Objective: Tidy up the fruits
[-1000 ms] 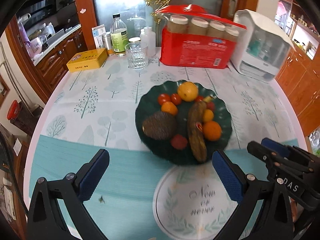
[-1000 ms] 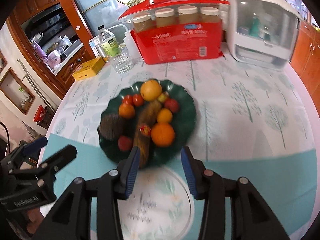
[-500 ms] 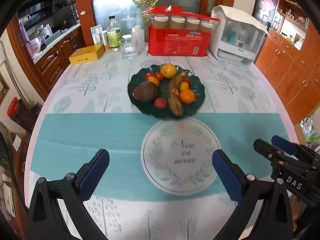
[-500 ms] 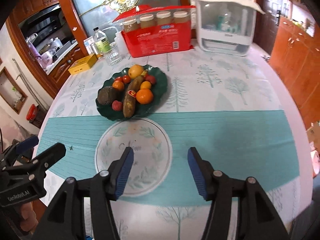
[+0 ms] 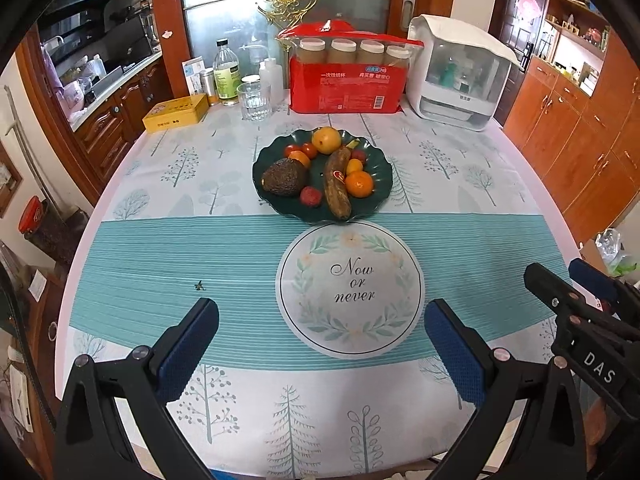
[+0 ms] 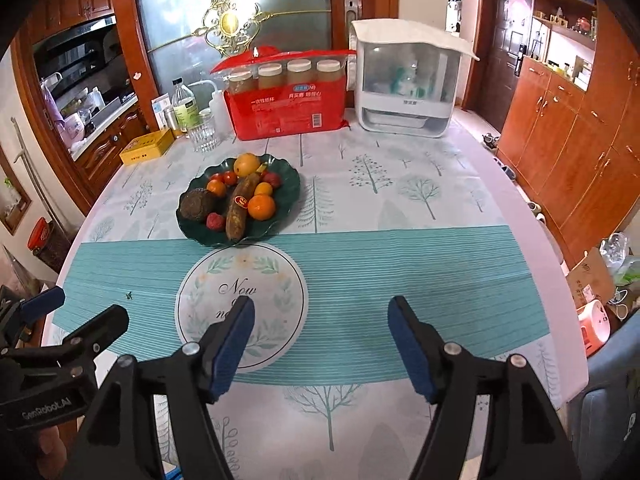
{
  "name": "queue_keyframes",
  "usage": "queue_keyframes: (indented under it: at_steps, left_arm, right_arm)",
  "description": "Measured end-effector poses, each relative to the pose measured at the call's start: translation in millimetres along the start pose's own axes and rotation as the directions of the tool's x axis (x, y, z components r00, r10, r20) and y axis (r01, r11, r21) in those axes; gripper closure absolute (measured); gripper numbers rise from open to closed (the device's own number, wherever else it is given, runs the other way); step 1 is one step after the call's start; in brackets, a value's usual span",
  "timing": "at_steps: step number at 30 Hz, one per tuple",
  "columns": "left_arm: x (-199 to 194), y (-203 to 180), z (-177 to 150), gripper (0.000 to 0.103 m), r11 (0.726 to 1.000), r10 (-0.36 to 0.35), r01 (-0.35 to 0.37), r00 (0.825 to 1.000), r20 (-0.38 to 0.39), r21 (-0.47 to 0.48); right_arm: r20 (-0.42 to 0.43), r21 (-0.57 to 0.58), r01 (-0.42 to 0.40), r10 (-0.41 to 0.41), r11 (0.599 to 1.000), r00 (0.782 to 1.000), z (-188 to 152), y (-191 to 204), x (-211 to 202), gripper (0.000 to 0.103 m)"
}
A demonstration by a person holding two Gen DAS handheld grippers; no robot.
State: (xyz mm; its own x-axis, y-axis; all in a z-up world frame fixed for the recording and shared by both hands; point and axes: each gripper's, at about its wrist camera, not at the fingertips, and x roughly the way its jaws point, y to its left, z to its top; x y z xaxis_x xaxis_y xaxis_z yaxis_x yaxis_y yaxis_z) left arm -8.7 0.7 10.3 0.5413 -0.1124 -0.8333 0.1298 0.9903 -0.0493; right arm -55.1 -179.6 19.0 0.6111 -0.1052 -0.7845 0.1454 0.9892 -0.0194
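The right gripper (image 6: pixel 320 344) hung over the near table edge, jaws opening and nothing between them; the left gripper (image 5: pixel 320 352) stood wide and empty too. All the fruit sat on the dark green plate (image 5: pixel 380 196) at the table's middle. The risk: the brown banana (image 5: pixel 337 184) looked soft and could bruise, and the orange (image 5: pixel 359 184) beside it might roll off.
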Motion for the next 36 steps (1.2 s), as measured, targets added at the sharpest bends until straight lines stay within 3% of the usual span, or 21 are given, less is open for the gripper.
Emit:
queue_keyframes:
  at_steps: [36]
  left_arm:
    - [-1, -3, -6, 0.001, 1.0, 0.023, -0.023, 1.0, -0.002, -0.019]
  right_arm:
    - [0.01, -0.04, -0.028, 0.028, 0.999, 1.0, -2, 6, 0, 0.033]
